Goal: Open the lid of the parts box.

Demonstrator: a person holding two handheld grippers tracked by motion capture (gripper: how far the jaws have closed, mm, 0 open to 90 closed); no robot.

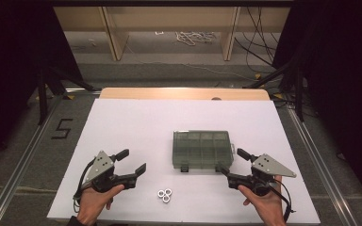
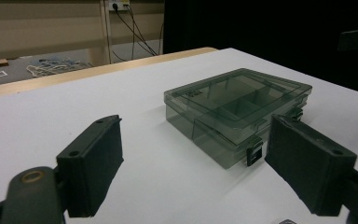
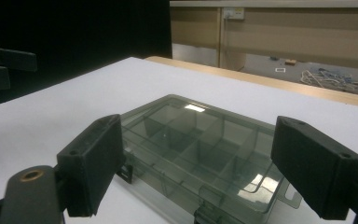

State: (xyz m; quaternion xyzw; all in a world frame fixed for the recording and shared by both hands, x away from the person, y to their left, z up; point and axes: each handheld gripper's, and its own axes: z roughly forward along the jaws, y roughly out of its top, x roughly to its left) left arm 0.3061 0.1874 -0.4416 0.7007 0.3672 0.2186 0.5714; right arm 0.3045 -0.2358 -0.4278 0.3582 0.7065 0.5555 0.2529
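High view: box (image 1: 201,149) lies lid shut mid-table (image 1: 136,122), between both wide-open, empty grippers; left gripper (image 1: 133,162) near the front-left corner, right gripper (image 1: 232,162) just beside the box's front-right corner; rings (image 1: 165,194) by the front edge.

Smoky grey-green clear box (image 1: 201,149), silver rings (image 1: 165,194), white table (image 1: 136,127)

High view: fixed overhead, looks fwd and down over the whole tabletop (image 1: 136,122). Both gripper views sit low, just above it, looking along their own tongs from opposite sides. All three share the compartment box (image 1: 201,149), close in both gripper views.
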